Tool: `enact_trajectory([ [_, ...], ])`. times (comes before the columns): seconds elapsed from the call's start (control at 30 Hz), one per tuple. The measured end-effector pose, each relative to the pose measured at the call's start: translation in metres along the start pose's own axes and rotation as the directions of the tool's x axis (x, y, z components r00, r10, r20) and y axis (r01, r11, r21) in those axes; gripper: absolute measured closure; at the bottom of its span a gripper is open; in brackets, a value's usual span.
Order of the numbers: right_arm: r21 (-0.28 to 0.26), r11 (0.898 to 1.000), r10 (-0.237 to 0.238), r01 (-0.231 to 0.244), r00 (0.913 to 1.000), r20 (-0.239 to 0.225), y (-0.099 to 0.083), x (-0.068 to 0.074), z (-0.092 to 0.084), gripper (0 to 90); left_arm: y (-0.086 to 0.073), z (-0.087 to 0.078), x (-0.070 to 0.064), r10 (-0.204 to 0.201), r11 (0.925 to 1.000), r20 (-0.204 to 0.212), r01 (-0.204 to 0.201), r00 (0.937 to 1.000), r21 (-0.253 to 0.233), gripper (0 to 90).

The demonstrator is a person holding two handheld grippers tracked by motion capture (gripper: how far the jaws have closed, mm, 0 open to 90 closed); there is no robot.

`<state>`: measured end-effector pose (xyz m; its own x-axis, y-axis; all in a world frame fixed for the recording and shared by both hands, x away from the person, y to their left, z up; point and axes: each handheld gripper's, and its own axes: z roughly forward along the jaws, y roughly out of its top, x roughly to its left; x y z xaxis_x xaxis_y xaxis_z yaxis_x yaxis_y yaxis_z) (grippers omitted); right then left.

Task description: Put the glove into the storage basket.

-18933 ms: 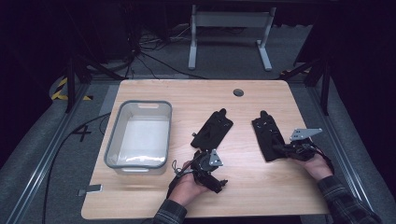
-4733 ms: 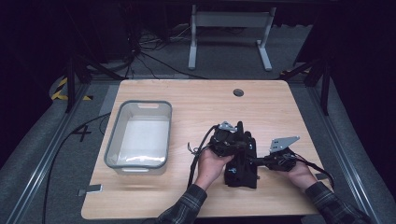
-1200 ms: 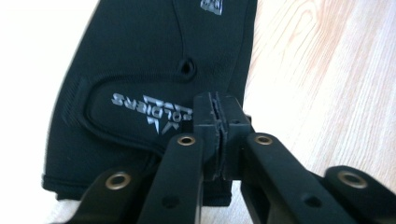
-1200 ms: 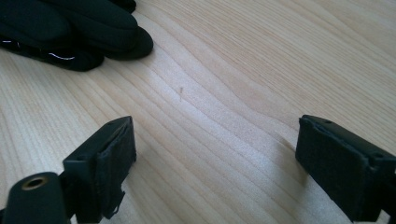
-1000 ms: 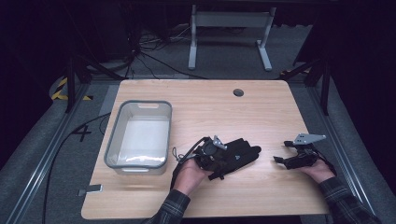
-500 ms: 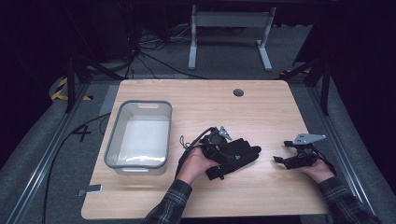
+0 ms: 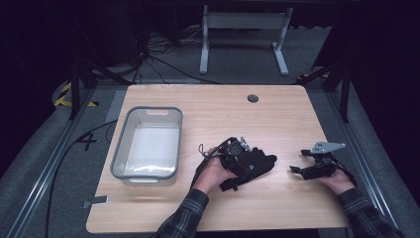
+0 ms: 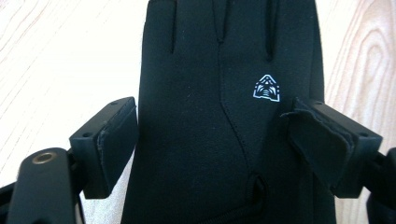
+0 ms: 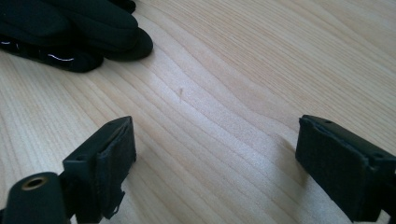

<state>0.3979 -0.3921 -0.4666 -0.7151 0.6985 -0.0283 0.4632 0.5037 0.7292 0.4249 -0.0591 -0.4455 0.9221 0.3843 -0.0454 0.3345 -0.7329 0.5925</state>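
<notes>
Two black gloves lay stacked on the counter; my left tongs had just spread, right tongs gaped; next, I judged, lifting clear

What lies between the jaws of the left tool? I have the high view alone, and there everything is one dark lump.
Observer: A black glove, flat on the table, lies between the jaws of the left tool; they have just been opening.
Operator: Do the pads press it?
Observer: It seems not; they stand at its two edges.
Operator: Which side of it faces up?
Observer: I cannot tell, but a small white logo shows on top.
Operator: And the right tool?
Observer: The right tool is open, with bare wood between its jaws.
</notes>
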Motion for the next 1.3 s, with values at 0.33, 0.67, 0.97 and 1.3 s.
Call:
enact_trajectory([
  [0.33, 0.0, 1.0, 0.0, 0.0, 1.0, 0.0, 0.0, 0.0, 0.0, 12.5, -0.004, 0.004, -0.002, 0.003, 0.9998, -0.005, -0.003, 1.0, 0.021, 20.9],
  [0.67, 0.0, 1.0, 0.0, 0.0, 1.0, 0.0, 0.0, 0.0, 0.0, 12.5, -0.003, 0.001, -0.008, 0.031, 0.999, 0.022, -0.032, 0.9993, 0.031, 45.7],
  [0.97, 0.001, 1.0, 0.0, 0.0, 1.0, 0.0, 0.0, 0.0, 0.0, 12.5, -0.005, -0.002, -0.006, -0.006, 0.9999, 0.067, 0.005, 0.9978, 0.012, 68.2],
  [1.3, 0.001, 1.0, 0.0, 0.0, 1.0, 0.0, 0.0, 0.0, 0.0, 12.5, -0.003, -0.013, -0.005, -0.077, 0.997, 0.07, 0.077, 0.9946, 0.007, 70.7],
])
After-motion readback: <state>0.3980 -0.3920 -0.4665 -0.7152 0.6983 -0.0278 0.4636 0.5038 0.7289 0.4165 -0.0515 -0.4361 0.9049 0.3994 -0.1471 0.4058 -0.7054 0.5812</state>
